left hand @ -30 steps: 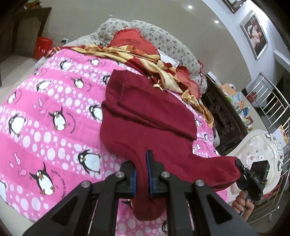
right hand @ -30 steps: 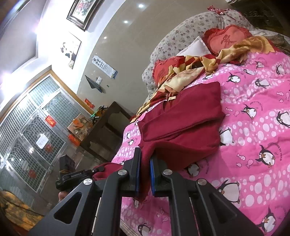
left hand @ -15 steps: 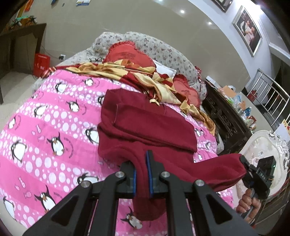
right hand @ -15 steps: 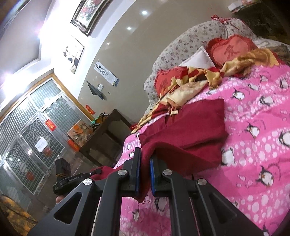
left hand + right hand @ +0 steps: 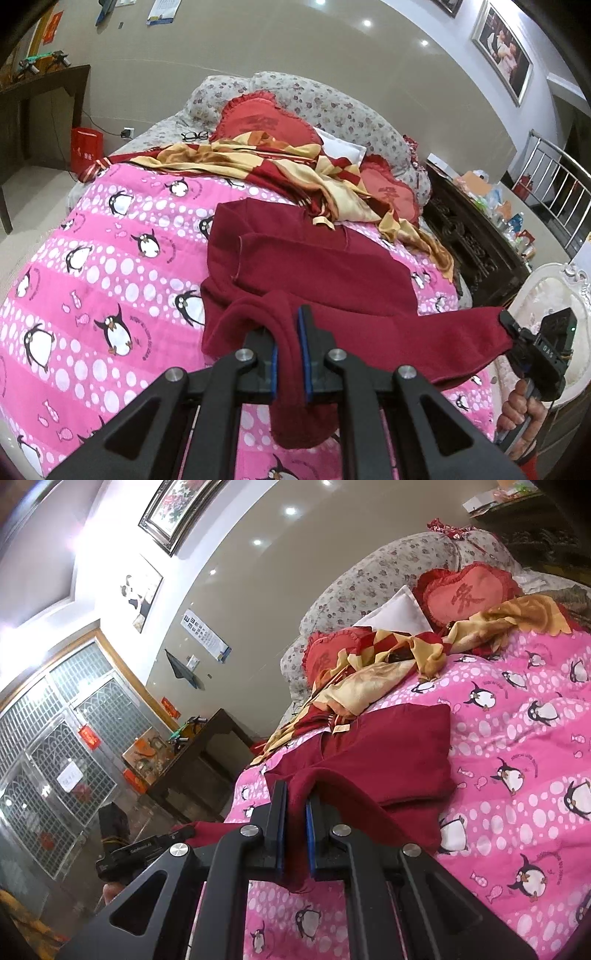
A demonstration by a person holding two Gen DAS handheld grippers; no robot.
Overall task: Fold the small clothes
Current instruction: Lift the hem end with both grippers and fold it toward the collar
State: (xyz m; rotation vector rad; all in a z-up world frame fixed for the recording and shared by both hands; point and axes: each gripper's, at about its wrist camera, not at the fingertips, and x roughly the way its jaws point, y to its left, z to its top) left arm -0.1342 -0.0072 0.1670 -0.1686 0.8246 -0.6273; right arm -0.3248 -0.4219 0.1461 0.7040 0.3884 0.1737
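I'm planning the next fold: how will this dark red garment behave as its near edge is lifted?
Likely floppy: the dark red garment sags between the left tongs and the right tongs, and a flap hangs below the left pair. Probably light, since pinched corners carry it. It may drag, bunching on the pink penguin quilt.

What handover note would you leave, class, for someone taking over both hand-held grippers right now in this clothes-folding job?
Left hand-held gripper: shut on the near hem of the dark red garment.
Right hand-held gripper: shut on the same hem, at the other corner.
Garment: far part lies on the pink penguin quilt, sleeve folded across it; near edge lifted.
Done: sleeve fold, hem gripped.
Left: carry the hem over toward the collar, lay flat, release.
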